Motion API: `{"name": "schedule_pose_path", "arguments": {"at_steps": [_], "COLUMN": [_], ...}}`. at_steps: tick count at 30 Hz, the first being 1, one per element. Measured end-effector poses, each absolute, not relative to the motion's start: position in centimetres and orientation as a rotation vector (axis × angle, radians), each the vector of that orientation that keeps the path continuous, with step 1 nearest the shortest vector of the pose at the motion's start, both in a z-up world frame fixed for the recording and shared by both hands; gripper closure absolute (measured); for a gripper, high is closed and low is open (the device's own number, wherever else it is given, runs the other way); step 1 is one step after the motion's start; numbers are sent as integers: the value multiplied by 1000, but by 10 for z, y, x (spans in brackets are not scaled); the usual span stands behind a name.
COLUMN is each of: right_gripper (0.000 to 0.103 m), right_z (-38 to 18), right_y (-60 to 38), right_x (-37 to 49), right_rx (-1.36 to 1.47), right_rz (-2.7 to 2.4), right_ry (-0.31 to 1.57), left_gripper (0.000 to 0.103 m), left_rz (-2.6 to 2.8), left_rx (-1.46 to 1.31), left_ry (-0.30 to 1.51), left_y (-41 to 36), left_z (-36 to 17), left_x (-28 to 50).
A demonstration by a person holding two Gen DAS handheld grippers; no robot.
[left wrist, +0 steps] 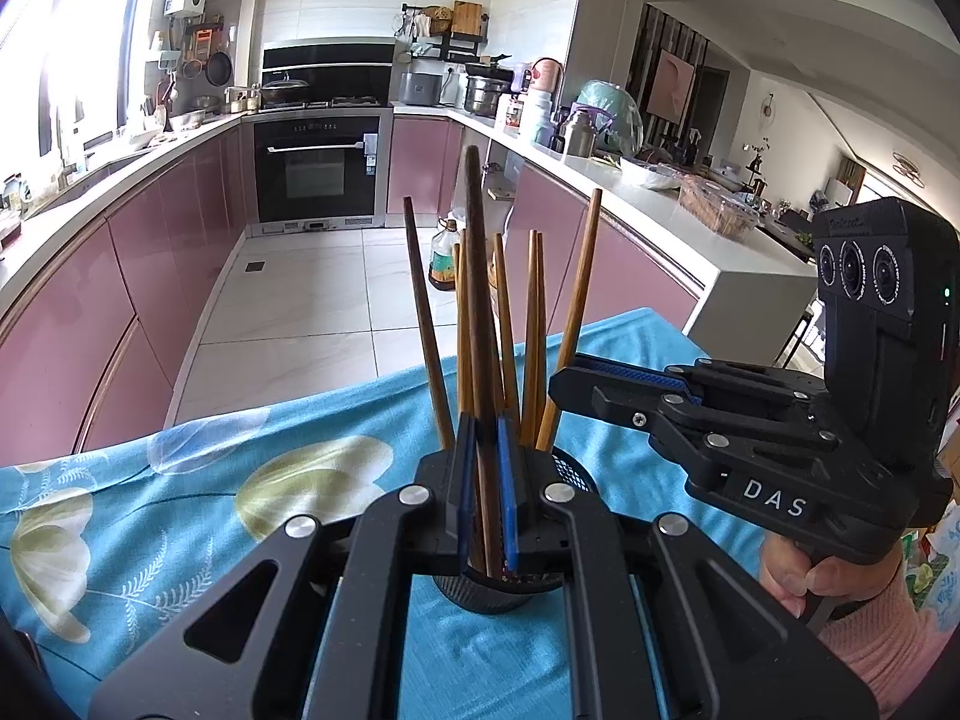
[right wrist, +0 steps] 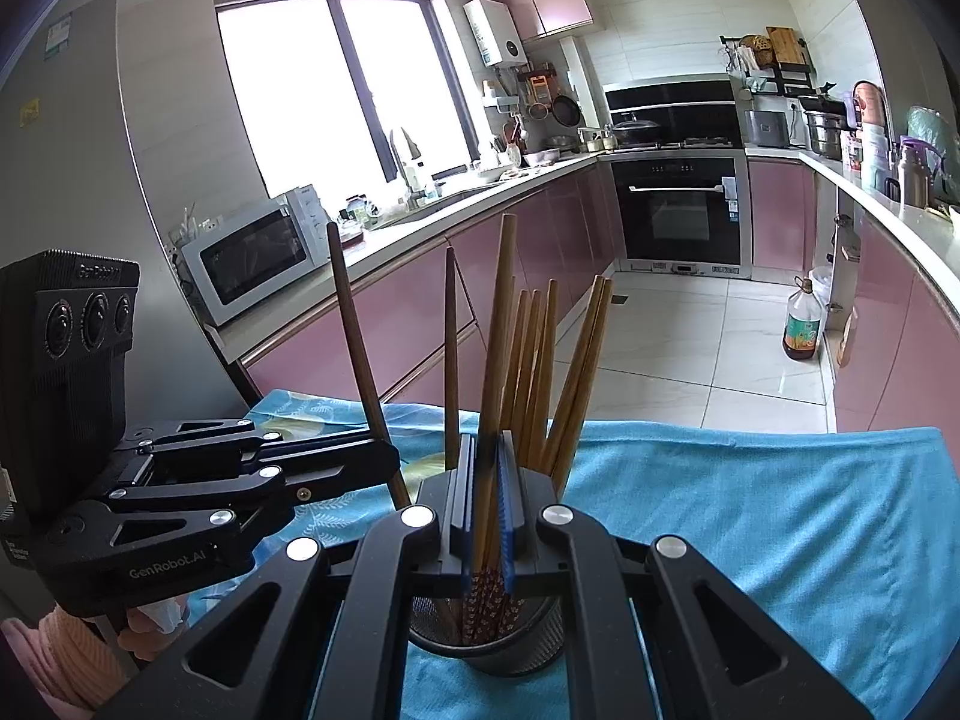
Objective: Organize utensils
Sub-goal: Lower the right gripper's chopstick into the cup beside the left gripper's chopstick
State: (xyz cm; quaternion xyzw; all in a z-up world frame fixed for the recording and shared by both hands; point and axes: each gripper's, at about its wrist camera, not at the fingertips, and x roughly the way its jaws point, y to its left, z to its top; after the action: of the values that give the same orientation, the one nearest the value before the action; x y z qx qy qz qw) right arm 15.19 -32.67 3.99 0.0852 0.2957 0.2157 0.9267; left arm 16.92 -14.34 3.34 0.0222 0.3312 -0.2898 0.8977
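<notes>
- Covering the table, a turquoise floral cloth (left wrist: 252, 516) fronts a pink-cabinet kitchen (black oven (right wrist: 681, 210) beyond).
- Black mesh cup (right wrist: 486, 648) holds wooden chopsticks (right wrist: 528, 360).
- Left gripper (left wrist: 486, 498) pinches a dark chopstick (left wrist: 477, 276); right gripper (right wrist: 486, 504) pinches a light one (right wrist: 501, 324).

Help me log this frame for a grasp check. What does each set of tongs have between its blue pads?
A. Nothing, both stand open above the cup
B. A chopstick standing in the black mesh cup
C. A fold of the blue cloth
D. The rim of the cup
B: the left tongs pinch a dark chopstick, the right tongs a lighter chopstick, both standing in the mesh cup.
</notes>
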Motion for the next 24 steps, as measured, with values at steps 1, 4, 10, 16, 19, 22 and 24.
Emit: {"name": "schedule_pose_path", "arguments": {"at_steps": [1, 4, 10, 16, 19, 22, 24], "right_gripper": [97, 97, 97, 97, 97, 97, 97], "right_z": [39, 39, 39, 38, 36, 36, 35], "right_y": [-327, -328, -328, -327, -328, -326, -327], "right_x": [152, 155, 158, 159, 161, 164, 165], "right_rx": [174, 176, 178, 177, 176, 176, 175], "right_rz": [443, 441, 438, 437, 436, 435, 433], "right_ry": [608, 611, 615, 620, 624, 628, 631], "left_gripper": [95, 95, 95, 95, 95, 95, 95], "left_rz": [-599, -593, -591, -582, -578, -579, -579], "left_rx": [46, 42, 40, 39, 39, 40, 42], "left_ry": [687, 689, 692, 701, 709, 716, 720], "left_y": [-145, -145, -145, -146, -148, -150, -152], "left_z": [33, 31, 29, 25, 23, 22, 20], "left_x": [170, 172, 173, 177, 180, 182, 183]}}
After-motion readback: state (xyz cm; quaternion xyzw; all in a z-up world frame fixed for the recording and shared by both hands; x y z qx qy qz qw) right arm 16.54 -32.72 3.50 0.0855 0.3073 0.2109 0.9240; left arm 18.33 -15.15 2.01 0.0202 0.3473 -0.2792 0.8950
